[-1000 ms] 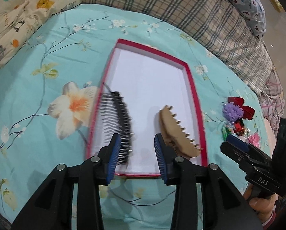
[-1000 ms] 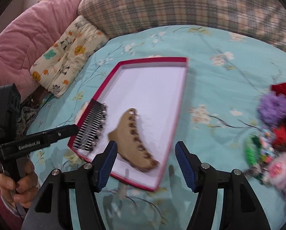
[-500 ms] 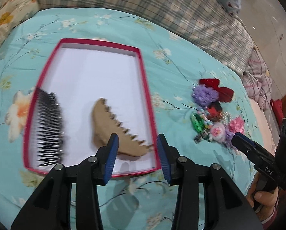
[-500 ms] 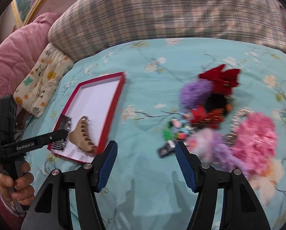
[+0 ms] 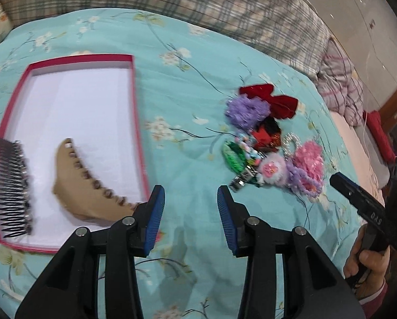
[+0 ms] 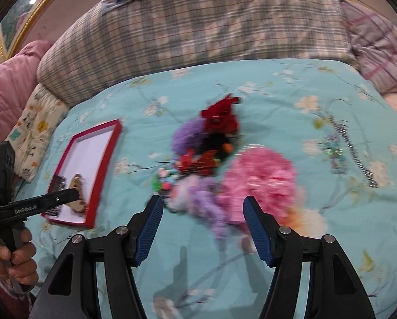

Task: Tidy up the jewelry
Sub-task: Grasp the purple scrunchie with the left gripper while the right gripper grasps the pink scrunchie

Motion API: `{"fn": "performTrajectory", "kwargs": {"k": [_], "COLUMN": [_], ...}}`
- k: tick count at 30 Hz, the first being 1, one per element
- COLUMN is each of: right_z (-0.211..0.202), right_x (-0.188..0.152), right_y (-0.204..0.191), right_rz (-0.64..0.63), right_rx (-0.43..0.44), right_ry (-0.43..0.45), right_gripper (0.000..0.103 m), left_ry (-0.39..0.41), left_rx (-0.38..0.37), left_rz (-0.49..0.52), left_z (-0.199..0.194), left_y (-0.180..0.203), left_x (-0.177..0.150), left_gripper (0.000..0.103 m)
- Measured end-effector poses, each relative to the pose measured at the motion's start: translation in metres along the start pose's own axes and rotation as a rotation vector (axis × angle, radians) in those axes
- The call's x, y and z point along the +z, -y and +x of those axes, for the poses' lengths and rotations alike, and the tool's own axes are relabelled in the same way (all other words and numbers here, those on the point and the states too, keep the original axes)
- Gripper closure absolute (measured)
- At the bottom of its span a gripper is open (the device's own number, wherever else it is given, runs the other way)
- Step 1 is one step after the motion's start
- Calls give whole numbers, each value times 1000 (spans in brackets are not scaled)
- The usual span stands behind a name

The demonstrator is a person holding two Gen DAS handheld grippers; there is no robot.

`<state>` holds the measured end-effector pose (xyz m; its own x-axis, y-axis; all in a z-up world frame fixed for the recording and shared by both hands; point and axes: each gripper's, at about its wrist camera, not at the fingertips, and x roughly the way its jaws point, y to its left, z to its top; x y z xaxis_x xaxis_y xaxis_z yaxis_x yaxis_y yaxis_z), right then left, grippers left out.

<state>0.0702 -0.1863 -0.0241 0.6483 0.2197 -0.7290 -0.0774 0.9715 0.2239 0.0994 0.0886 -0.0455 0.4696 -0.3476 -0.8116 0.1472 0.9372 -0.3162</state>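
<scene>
1. The left gripper (image 5: 190,212) has its jaws parted, with nothing between the blue pads (image 5: 154,216).
2. The right gripper (image 6: 202,226) has its jaws spread wider than the left one's, its blue pads (image 6: 256,235) holding nothing.
3. From the left wrist view, the right gripper sits well off to the right of the left tongs, pointing up and leftward, a bare hand (image 5: 368,257) wrapped around its handle.
4. From the right wrist view, the left gripper lies far left of the right tongs, pointing rightward, a hand (image 6: 13,257) gripping its handle from below.
</scene>
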Motion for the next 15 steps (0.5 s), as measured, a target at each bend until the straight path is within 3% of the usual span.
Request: {"fn": "performTrajectory", "kwargs": {"k": [7,15], "right_z": [1,23], "right_x": [-2,3], "right_y": [41,56], "right_rz": [62,80], "right_rx": [-61,-70], "right_ry": [4,-13], "right_gripper": [38,38], "left_ry": [-18,-22], "left_rx": [-27,-50], "left_rz": [46,98], "left_z": [20,54], "left_y": [30,60], "left_x": [20,57], "left_gripper": [64,58]}}
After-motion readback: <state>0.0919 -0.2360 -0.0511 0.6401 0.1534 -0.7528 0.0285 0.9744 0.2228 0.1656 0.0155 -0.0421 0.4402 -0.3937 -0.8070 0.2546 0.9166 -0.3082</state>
